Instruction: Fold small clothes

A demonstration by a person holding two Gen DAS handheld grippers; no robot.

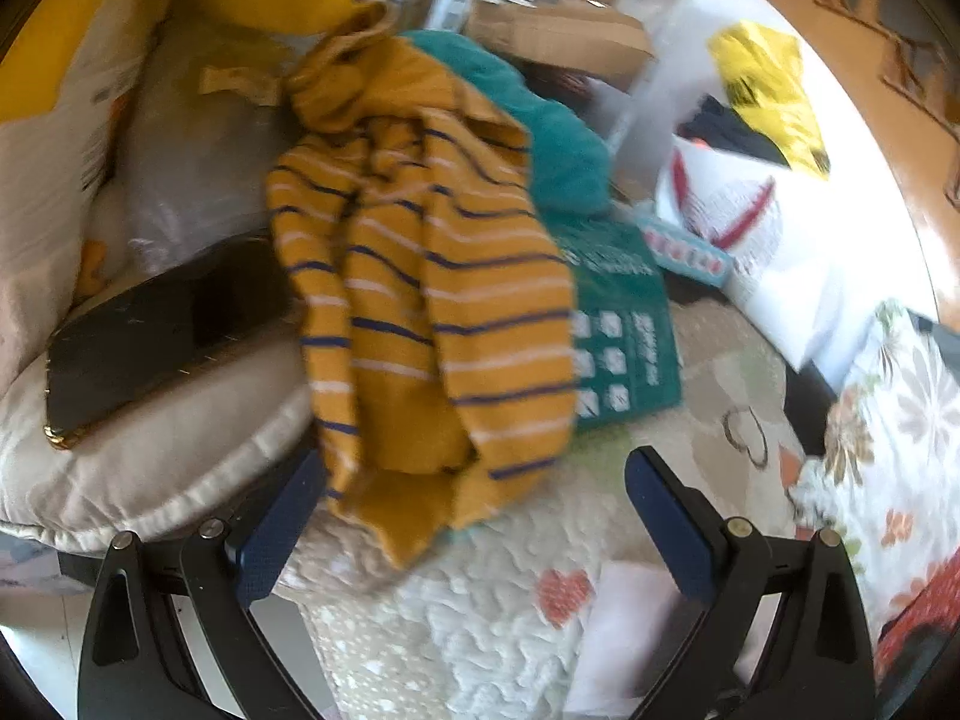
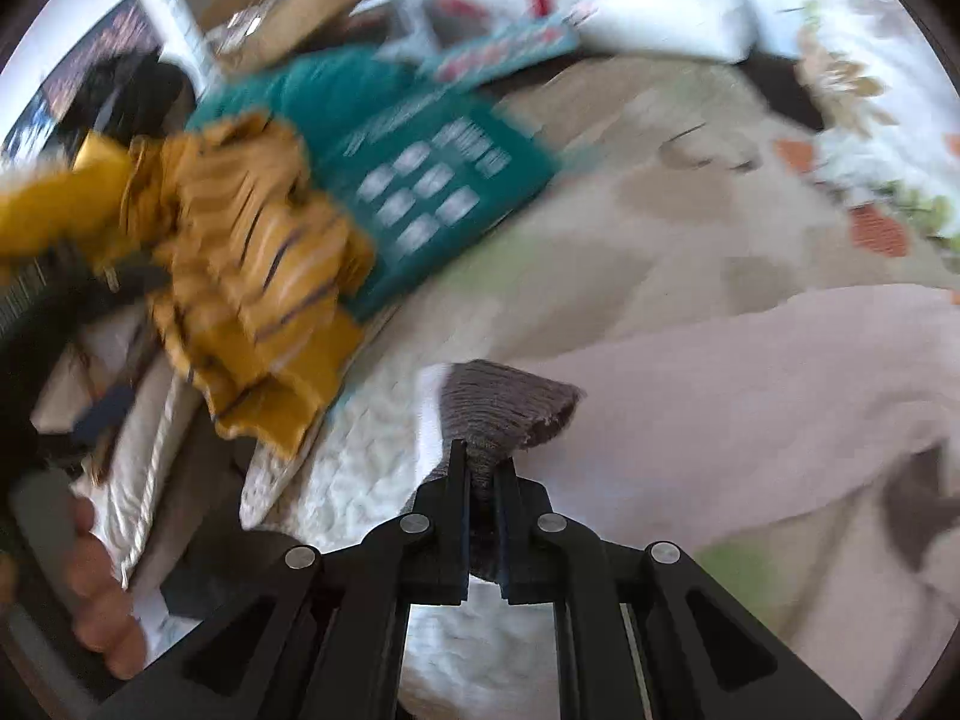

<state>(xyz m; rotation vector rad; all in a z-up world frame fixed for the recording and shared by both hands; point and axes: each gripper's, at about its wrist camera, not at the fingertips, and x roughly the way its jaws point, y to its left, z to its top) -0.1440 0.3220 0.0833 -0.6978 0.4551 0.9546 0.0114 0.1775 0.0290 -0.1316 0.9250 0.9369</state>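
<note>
Left gripper (image 1: 474, 516) wide open, blue pads spread far apart, gripping nothing. Lower end of a mustard striped garment (image 1: 420, 276) dangling down between the jaws, near the left pad, contact impossible to judge through the blur. Garment bunched and twisted, navy and white stripes, draped over a teal cloth (image 1: 558, 144) and a teal printed packet (image 1: 624, 324). To its left, a dark phone (image 1: 162, 324) lying on a beige cushion (image 1: 150, 474). Underneath everything, a quilted bedspread (image 1: 498, 618) with orange hearts. Yellow plastic bag (image 1: 768, 90) and a white bag farther back, all pretty cluttered.

Right gripper (image 2: 483, 462) clamped tight, jaws pinched on the grey ribbed cuff (image 2: 504, 402) of a pale pink garment (image 2: 750, 396). Cuff fanning out just past the fingertips, rest of the pink cloth spread over the bedspread to the right. Same striped garment showing at the left of the right wrist view, heavily blurred, hanging from above next to a yellow sleeve (image 2: 54, 210). Fingers of a hand (image 2: 96, 588) visible at the lower left edge.
</note>
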